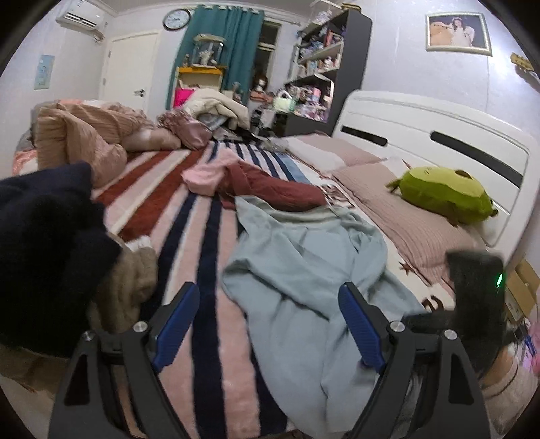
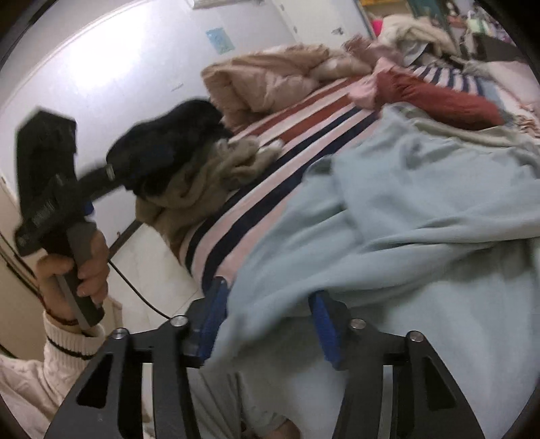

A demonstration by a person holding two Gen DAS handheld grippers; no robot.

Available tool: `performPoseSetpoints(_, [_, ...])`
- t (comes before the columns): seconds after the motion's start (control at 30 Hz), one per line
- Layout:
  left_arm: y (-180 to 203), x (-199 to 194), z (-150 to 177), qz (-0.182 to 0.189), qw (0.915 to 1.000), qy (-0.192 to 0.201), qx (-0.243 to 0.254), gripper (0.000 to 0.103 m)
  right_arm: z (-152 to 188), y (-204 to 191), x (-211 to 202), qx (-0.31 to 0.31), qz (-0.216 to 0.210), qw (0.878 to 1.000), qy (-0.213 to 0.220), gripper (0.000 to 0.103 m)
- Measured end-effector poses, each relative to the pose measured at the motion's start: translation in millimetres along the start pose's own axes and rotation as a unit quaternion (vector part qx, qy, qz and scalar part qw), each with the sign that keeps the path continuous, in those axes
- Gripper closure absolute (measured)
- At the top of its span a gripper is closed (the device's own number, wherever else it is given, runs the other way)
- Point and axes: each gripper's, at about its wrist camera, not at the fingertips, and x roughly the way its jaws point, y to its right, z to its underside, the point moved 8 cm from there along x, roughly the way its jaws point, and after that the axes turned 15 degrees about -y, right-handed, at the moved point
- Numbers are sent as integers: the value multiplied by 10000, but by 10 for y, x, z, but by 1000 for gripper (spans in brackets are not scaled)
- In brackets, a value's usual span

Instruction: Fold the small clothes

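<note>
- Your light blue garment (image 1: pixel 303 263) lies crumpled, unfolded, on the striped blanket (image 1: pixel 189 236)
- Left gripper (image 1: pixel 266 324) spread, empty, above it
- Right gripper (image 2: pixel 270 320) straddles its cloth, not clenched
- Folding is all ahead

both wrist views low over bed (image 1: pixel 209 236)

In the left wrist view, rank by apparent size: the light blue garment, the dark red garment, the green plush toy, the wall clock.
1. Light blue garment, though it lies nearest the camera.
2. Dark red garment and green plush toy look alike; unranked.
3. Wall clock, farthest away.
</note>
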Motion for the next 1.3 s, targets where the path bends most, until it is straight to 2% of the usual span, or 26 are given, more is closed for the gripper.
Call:
performPoseSetpoints(0.17, [358, 450, 263, 448, 9971, -559, 262, 21, 134, 529, -571, 407, 688, 9959, 415, 54])
performPoseSetpoints(0.3, [646, 897, 484, 616, 9919, -1045, 377, 21, 231, 988, -856, 787, 1194, 9880, 581, 54])
performPoseSetpoints(0.37, [750, 1045, 557, 679, 9895, -1212, 393, 28, 238, 1221, -935, 956, 1380, 9838, 626, 53])
performPoseSetpoints(0.4, [802, 1114, 592, 695, 9883, -1292, 410, 39, 229, 1306, -951, 1025, 1428, 9824, 636, 54])
performPoseSetpoints(0.43, [846, 1167, 618, 696, 9873, -1359, 435, 56, 222, 1405, -971, 1093, 1439, 9814, 648, 57])
performPoseSetpoints(0.47, [882, 1215, 636, 672, 9871, -1389, 436, 66, 172, 1502, -961, 1176, 1378, 9812, 669, 67])
performPoseSetpoints(0.5, [881, 1220, 647, 650, 9873, -1389, 404, 82, 156, 1567, -971, 1267, 1286, 9809, 718, 97])
performPoseSetpoints(0.53, [879, 1217, 651, 651, 9876, -1382, 367, 94, 131, 1674, -966, 1432, 1265, 9791, 703, 103])
performPoseSetpoints(0.67, [782, 1082, 554, 460, 9926, -1094, 265, 96, 18, 2052, -920, 1736, 1779, 9678, 400, 103])
performPoseSetpoints(0.8, [604, 960, 462, 180, 9949, -972, 179, 96, -52, 2484, -791, 2230, 1850, 9570, 165, 103])
performPoseSetpoints(0.9, [555, 988, 443, 342, 9938, -1057, 106, 96, -113, 2718, -628, 2406, 1871, 9524, -17, 103])
performPoseSetpoints(1.03, [567, 1047, 445, 414, 9922, -1167, 166, 95, -338, 2848, -582, 2504, 1432, 9570, 298, 103])
performPoseSetpoints(1.17, [572, 1096, 466, 468, 9902, -1295, 245, 94, -638, 2871, -648, 2500, 1286, 9578, 590, 103])
performPoseSetpoints(1.3, [524, 1116, 482, 525, 9888, -1375, 255, 92, -926, 2803, -584, 2260, 1319, 9637, 539, 103])
